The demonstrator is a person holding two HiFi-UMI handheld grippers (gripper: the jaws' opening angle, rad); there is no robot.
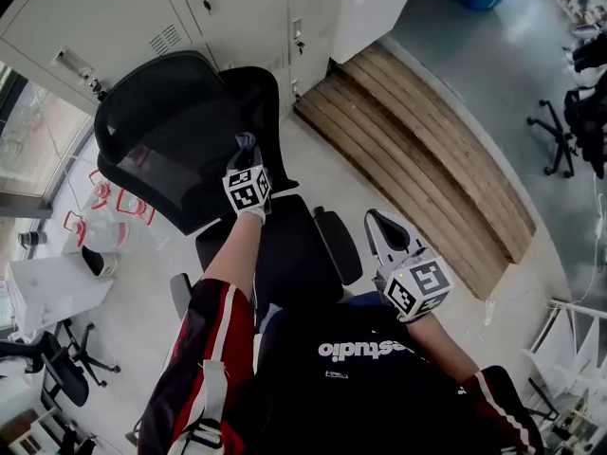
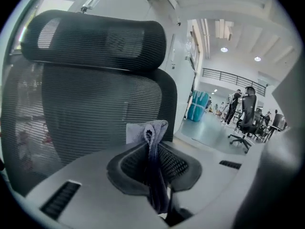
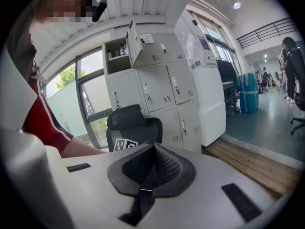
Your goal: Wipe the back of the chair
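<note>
A black mesh office chair's back [image 1: 166, 154] faces me, with its seat [image 1: 285, 254] below. My left gripper [image 1: 248, 164] is shut on a grey cloth [image 1: 247, 144], held at the right side of the chair back. In the left gripper view the cloth [image 2: 152, 130] sticks up between the jaws of the left gripper [image 2: 153, 151]; the mesh back [image 2: 95, 118] and headrest [image 2: 95, 39] fill the view close ahead. My right gripper [image 1: 384, 233] hangs shut and empty to the right of the seat. In the right gripper view the right gripper [image 3: 153, 163] points toward the chair [image 3: 131, 125].
Grey lockers [image 1: 218, 12] stand behind the chair. A wooden platform [image 1: 427, 150] lies to the right on the floor. A clear bag with red handles [image 1: 114, 207] and a white table [image 1: 47, 287] are at the left. Another chair [image 1: 560, 131] stands far right.
</note>
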